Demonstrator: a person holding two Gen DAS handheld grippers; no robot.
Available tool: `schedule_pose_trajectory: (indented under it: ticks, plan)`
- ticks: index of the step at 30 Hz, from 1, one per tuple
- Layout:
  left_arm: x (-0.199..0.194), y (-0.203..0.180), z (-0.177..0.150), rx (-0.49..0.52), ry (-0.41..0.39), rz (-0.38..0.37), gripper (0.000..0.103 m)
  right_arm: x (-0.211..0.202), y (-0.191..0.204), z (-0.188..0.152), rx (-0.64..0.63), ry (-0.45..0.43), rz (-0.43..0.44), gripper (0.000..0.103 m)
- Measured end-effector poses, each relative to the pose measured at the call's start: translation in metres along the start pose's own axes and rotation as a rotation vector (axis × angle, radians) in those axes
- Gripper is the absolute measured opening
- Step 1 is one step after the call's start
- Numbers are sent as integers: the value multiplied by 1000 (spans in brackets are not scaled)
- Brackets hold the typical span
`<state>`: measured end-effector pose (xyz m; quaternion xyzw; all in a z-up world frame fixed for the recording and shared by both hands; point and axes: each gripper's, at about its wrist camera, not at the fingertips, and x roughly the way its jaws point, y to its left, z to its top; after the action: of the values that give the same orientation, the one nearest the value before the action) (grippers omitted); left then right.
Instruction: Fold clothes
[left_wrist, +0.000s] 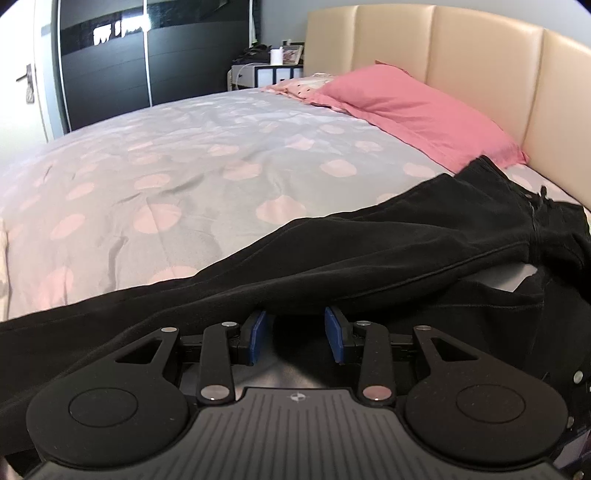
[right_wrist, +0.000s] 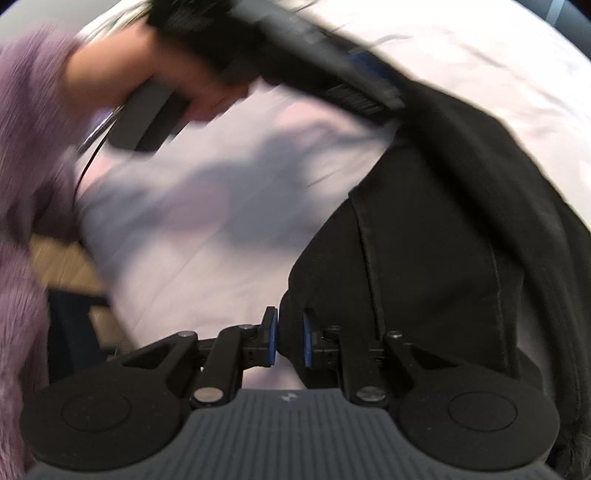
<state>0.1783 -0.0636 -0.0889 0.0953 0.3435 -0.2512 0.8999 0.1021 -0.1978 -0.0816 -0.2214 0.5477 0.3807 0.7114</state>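
Left gripper (left_wrist: 295, 326) low at the near edge of the bed, blue pads partly apart with a fold of black trousers (left_wrist: 369, 251) draped over and between them; whether the pads press the cloth cannot be told. Right gripper (right_wrist: 290, 339) pointed steeply down, jaws narrow, blue pads pinching a hanging edge of the same black cloth (right_wrist: 424, 240). Trousers stretched in a long dark band along the near side of the mattress, leg running out to the left, bunched waist with seams and a pale pocket lining at the right. Cloth matte, thick, a raised seam running down the lifted part. Beyond it, wide open duvet cover (left_wrist: 184, 166), grey with pink spots, lightly creased. Pink pillow (left_wrist: 413, 107) farther right against the cream padded headboard (left_wrist: 461, 48). Bedside unit (left_wrist: 266, 74) and dark wardrobe doors (left_wrist: 110, 74) past the far edge. In the right wrist view, blurred: purple fuzzy sleeve (right_wrist: 26, 129) at left, strip of wooden floor (right_wrist: 62, 266) off the mattress edge.
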Motion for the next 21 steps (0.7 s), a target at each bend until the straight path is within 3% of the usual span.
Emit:
schedule_pose_trajectory:
  ticks: [4,8,11,17,21]
  plan:
    - [-12,-10,-5,43,-1,-6,33,2,5,-4,-17,20,10,18]
    - [-21,-23,-15,74,26,-23,40,-18,2,-3,4,-44,18,23]
    - [-25,-32,-26,118,58,-21,40,-40,-1,0,22,-115,7,37]
    - [-37,-22,-42,93,99,19,40,-56,-18,-5,78,-153,-164,46]
    - [-48,-11,-47,40,92,-2,48,-56,-35,-18,131,-132,-245,52]
